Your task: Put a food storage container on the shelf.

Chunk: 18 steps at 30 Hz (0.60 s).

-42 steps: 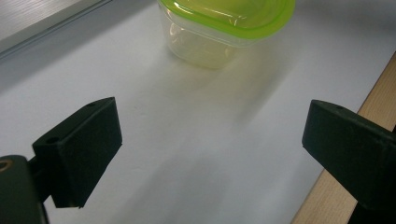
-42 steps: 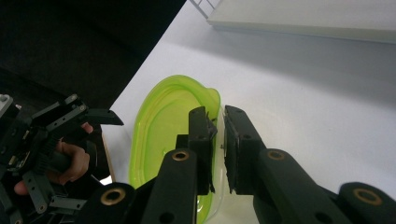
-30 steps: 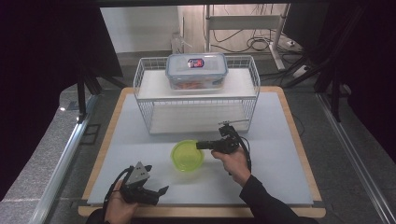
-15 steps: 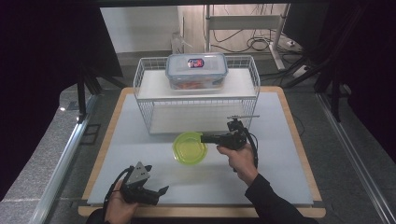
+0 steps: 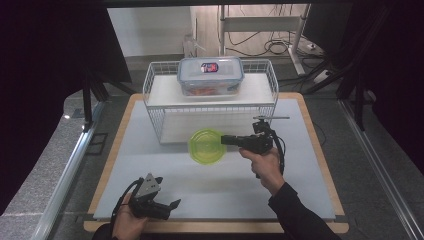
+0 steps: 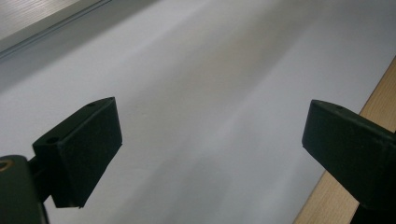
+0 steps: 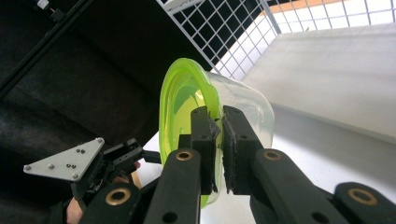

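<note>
We see the left tongs (image 5: 167, 206) at the near left of the desk (image 5: 150, 150), jaws spread wide over bare white surface, nothing between them. At centre the green bowl (image 5: 205, 145) hangs tipped on its side just in front of the wire rack (image 5: 210, 107), which carries a lidded container (image 5: 210, 75). The right tongs (image 5: 226, 140) are clamped on the bowl's rim.

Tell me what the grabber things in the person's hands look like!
Both are black. The left gripper has chunky block-shaped jaws, a grey three-cornered plate on top and a black cable looping off it. The right gripper has hinged arms with brass-coloured pins and its own black cable. A dark sleeve covers the right forearm.
</note>
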Tool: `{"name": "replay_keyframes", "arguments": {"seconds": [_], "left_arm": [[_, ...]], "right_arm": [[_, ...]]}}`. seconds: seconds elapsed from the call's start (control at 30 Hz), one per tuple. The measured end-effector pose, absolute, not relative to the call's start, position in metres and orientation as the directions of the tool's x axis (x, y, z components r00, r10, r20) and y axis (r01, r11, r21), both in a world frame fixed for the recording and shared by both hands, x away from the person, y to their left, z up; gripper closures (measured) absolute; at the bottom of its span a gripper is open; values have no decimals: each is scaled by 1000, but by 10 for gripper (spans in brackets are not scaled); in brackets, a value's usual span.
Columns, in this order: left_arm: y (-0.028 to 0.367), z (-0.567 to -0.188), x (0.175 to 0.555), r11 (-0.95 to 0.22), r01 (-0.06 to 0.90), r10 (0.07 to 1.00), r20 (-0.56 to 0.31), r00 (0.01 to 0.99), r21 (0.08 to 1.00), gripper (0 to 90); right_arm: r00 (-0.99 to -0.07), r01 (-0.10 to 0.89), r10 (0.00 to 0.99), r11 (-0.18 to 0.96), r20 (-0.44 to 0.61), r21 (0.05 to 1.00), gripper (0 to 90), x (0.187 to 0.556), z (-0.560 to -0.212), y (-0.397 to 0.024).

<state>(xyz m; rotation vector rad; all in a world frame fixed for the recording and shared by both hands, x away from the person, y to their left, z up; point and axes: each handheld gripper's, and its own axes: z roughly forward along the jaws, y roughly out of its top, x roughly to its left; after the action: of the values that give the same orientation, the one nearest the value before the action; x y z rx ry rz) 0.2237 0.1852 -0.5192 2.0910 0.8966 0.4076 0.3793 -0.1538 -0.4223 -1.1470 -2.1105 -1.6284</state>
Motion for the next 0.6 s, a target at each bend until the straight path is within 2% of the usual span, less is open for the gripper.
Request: {"name": "replay_keyframes", "arguments": {"seconds": [0.6], "left_arm": [[185,-519,224,-425,460,718,-20,696,779,48]], "right_arm": [[-678,669,415,7,606,743,847,386,-380,-169]]}}
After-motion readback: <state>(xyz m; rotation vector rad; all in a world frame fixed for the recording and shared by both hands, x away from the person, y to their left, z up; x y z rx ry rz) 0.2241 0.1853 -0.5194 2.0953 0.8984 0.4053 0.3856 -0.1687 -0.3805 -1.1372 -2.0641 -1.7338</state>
